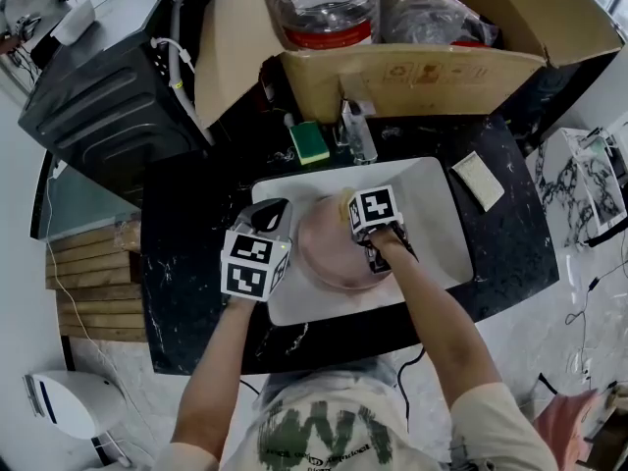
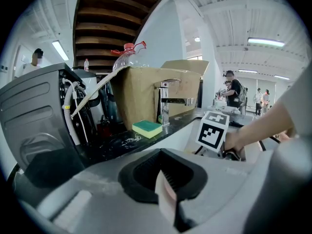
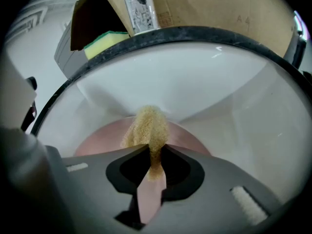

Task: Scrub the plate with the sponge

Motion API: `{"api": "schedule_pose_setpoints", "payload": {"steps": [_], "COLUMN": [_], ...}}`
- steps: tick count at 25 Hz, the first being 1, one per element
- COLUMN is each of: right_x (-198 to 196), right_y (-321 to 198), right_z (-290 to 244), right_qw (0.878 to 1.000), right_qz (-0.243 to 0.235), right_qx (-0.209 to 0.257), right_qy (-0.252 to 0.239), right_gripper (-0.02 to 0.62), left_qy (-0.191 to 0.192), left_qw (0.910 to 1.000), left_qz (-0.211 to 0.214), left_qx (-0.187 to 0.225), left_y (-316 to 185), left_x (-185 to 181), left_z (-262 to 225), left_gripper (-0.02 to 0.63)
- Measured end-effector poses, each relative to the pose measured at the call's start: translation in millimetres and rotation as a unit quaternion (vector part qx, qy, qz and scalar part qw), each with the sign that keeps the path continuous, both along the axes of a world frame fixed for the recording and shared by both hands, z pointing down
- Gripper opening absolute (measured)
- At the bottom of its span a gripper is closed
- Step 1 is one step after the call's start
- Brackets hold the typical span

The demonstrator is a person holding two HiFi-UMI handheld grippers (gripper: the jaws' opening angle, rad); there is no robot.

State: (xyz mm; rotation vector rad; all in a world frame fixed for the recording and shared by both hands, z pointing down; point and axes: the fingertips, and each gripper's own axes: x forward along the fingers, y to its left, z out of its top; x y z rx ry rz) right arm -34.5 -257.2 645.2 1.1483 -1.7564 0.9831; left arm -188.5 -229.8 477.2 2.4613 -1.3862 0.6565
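A pink plate [image 1: 329, 250] lies in the white sink [image 1: 432, 214]. My left gripper [image 1: 282, 216] is shut on the plate's left rim; in the left gripper view that thin pink edge [image 2: 165, 194] sits pinched between the jaws of the left gripper [image 2: 166, 186]. My right gripper [image 1: 347, 207] is shut on a tan sponge [image 1: 341, 200] that rests on the plate's far part. In the right gripper view the sponge [image 3: 148, 126] sticks out of the right gripper [image 3: 152, 165] onto the plate [image 3: 97, 141].
A green-and-yellow sponge [image 1: 310, 141] lies on the black counter beside the faucet [image 1: 356, 130]. Behind them stands an open cardboard box [image 1: 412, 67] with a water bottle [image 1: 319, 8]. A pale pad [image 1: 478, 180] lies right of the sink. A black appliance [image 1: 108, 96] stands at the left.
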Motion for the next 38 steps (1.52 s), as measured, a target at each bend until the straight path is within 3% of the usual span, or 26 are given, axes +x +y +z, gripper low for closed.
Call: {"api": "schedule_pose_setpoints", "payload": {"steps": [13, 21, 32, 38], "right_x": [40.5, 46.3, 5.3, -31.8], "right_y": [6.5, 9.7, 19.1, 37.3], "right_z": [-5.4, -8.4, -40.7, -49.6], "right_qw": [0.999, 0.999, 0.998, 0.992], "right_qz": [0.018, 0.016, -0.057, -0.109], "right_qx": [-0.004, -0.007, 0.012, -0.012], "right_qy": [0.043, 0.044, -0.017, -0.068], "right_gripper": [0.063, 0.063, 0.063, 0.064], "left_qy": [0.003, 0.006, 0.007, 0.007], "left_qw": [1.0, 1.0, 0.9999, 0.9999], "left_qz": [0.003, -0.001, -0.008, -0.009], "left_qx": [0.002, 0.0, 0.002, 0.004], "left_y": [2.8, 5.6, 6.9, 9.0], "left_x": [7.4, 8.7, 4.0, 3.4], "left_z": [-2.5, -1.8, -2.9, -4.4], "left_gripper": [0.005, 0.005, 0.005, 0.005]}}
